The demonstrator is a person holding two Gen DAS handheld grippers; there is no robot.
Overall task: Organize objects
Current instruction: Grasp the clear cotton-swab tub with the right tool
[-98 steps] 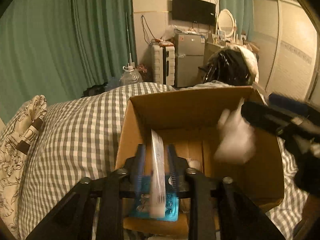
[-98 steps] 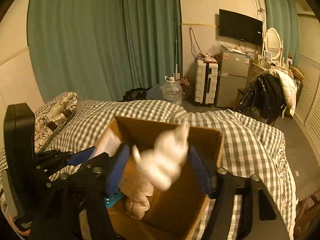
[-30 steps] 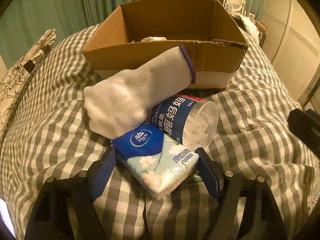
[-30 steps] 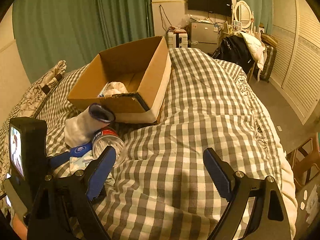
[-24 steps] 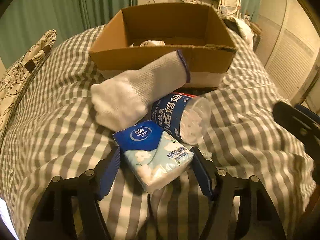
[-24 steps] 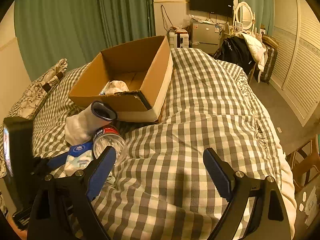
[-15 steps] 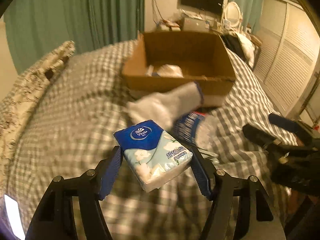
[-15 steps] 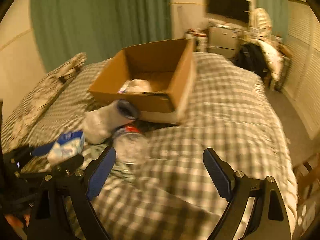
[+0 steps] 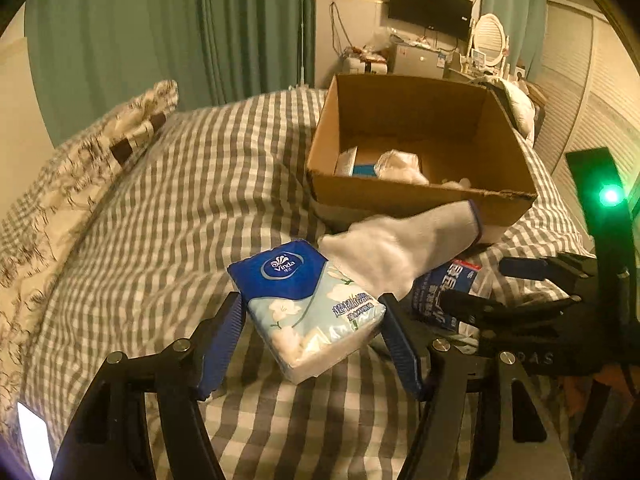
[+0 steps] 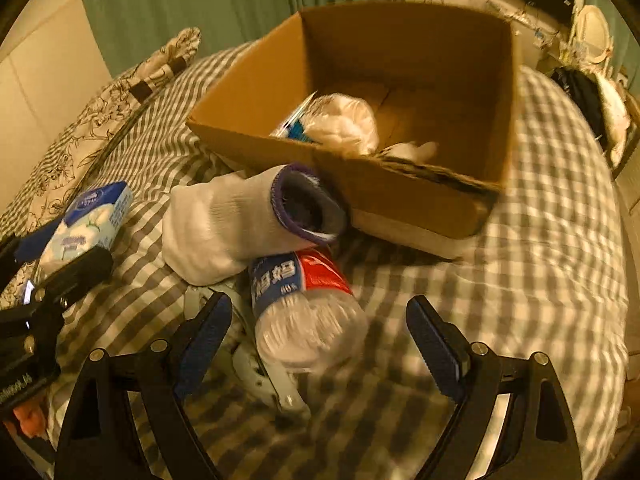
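My left gripper is shut on a blue and white tissue pack and holds it above the bed; the pack also shows in the right wrist view. My right gripper is open, its jaws either side of a clear cotton swab jar with a blue and red label, not touching it. A white glove lies on the jar against the cardboard box. The box holds white bundles and a blue packet. The jar shows in the left wrist view under the glove.
A grey checked bedspread covers the bed. A patterned pillow lies at the left. A white plastic item lies under the jar. Green curtains, a television and furniture stand behind. My right gripper shows at the right of the left wrist view.
My left gripper closed on the tissue pack and lifted it off the bed. My right gripper moved left and down until its open jaws stood either side of the jar.
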